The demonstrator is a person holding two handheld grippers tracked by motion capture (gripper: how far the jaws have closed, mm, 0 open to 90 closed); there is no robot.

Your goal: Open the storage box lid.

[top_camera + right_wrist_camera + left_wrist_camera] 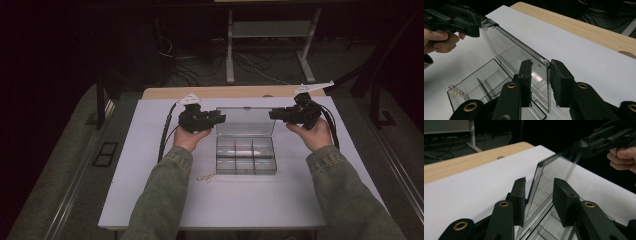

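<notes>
1. Midway up the high view, a clear box [245,156] sits at centre frame on a white table [150,200], its lid [245,121] standing upright behind the tray.
2. Left gripper [220,119] straddles the lid's left edge; in the left gripper view one pad [520,198] lies against the lid [541,180] while the other stands off it, so no clamp yet.
3. Right gripper [273,114] brackets the lid's right edge; in the right gripper view its left pad [525,75] looks pressed to the lid [511,47], but a sliver of gap shows beside the other, so it reads as unclenched.
4. A small chain [205,176] lies at lower centre-left, just beside the box.
5. Risk: with only one pad bearing per side, a push could make the lid flop shut or back.
6. Risk: uneven pulls from the two hands may twist the hinge or skid the light box across the table.
</notes>
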